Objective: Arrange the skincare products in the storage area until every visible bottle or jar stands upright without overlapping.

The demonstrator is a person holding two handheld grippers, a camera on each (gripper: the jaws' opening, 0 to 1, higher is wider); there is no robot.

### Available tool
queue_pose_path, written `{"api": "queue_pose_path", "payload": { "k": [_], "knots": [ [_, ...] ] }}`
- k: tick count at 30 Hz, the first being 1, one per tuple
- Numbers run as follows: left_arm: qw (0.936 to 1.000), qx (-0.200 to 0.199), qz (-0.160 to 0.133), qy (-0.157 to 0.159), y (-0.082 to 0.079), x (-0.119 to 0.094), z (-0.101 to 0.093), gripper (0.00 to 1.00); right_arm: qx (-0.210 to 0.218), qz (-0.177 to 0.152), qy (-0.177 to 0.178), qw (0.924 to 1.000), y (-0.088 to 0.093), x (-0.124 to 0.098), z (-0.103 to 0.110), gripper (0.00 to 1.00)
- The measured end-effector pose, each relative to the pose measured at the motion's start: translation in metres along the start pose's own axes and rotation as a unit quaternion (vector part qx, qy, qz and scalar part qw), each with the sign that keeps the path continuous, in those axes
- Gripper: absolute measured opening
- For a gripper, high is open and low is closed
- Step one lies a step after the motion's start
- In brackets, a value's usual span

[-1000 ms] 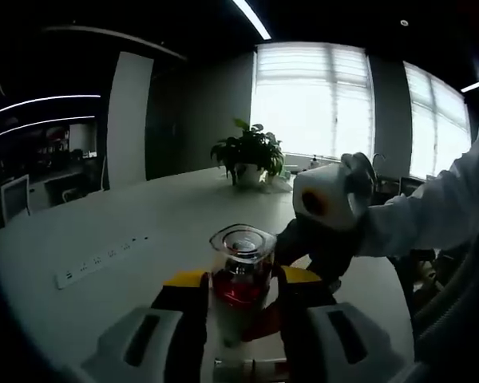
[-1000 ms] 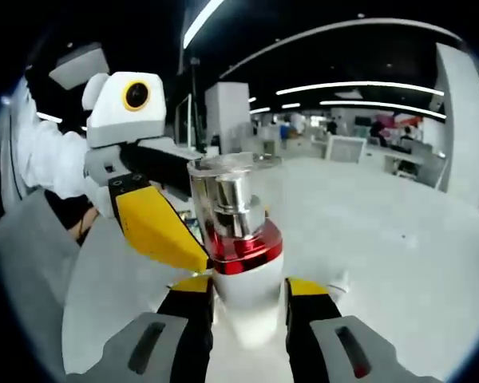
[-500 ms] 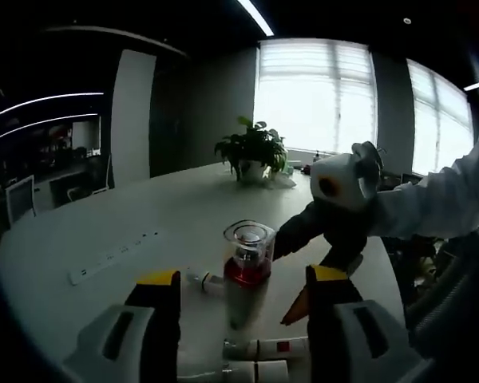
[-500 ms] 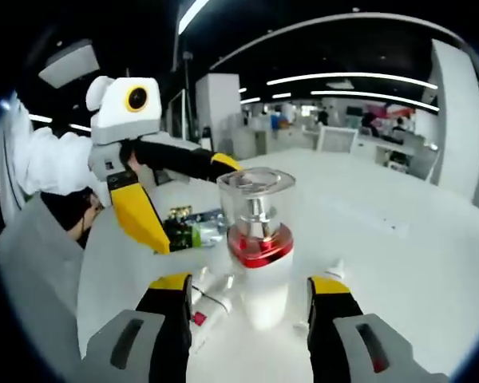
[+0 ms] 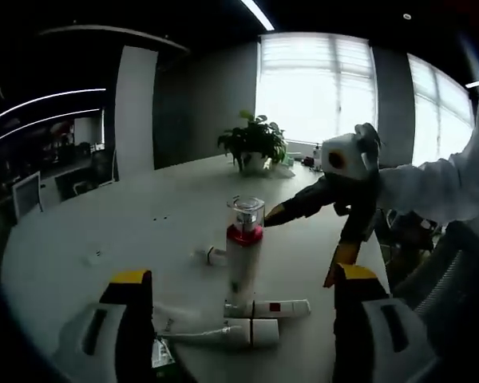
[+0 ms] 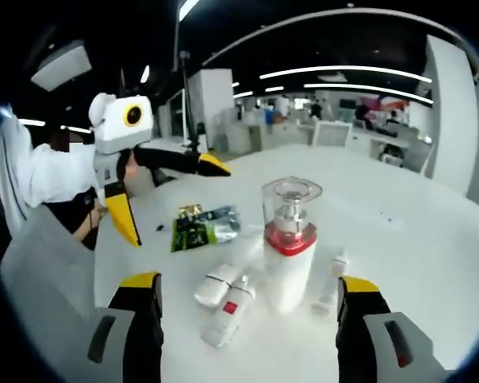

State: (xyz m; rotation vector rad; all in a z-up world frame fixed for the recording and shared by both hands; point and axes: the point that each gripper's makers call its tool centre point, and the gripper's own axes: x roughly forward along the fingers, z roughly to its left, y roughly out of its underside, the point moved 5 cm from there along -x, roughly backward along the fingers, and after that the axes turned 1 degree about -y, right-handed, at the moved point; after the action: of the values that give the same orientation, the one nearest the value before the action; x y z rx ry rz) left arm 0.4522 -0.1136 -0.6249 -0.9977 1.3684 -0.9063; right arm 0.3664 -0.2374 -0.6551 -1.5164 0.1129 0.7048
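Both grippers are seen spread wide and empty: the left gripper (image 5: 239, 319) and the right gripper (image 6: 250, 319), over a white table (image 6: 431, 239). Nearest in the right gripper view, two white tubes (image 6: 223, 299) are laid flat, side by side, just beside the pump bottle (image 6: 289, 247). The bottle is stood upright, white-bodied with a red collar and clear cap. A small white bottle (image 6: 330, 283) lies against its other side. Farther back, a dark sachet (image 6: 201, 226) lies flat. In the left gripper view, a potted plant (image 5: 255, 144) is seen at the far edge.

Ahead of the jaws: one upright pump bottle (image 6: 290, 243), three small tubes lying flat, one green packet (image 6: 201, 227).
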Motion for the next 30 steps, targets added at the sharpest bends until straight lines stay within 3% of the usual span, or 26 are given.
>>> {"api": "queue_pose_path", "payload": {
  "k": [4, 30],
  "knots": [
    [0.9999, -0.008, 0.001, -0.012, 0.006, -0.017, 0.007, 0.97, 0.002, 0.001, -0.005, 1.0000, -0.002, -0.004, 0.013, 0.99],
    [0.9968, -0.028, 0.032, -0.068, 0.036, -0.119, 0.008, 0.99, -0.011, 0.005, 0.030, 0.9995, -0.008, -0.031, 0.059, 1.00]
  ]
}}
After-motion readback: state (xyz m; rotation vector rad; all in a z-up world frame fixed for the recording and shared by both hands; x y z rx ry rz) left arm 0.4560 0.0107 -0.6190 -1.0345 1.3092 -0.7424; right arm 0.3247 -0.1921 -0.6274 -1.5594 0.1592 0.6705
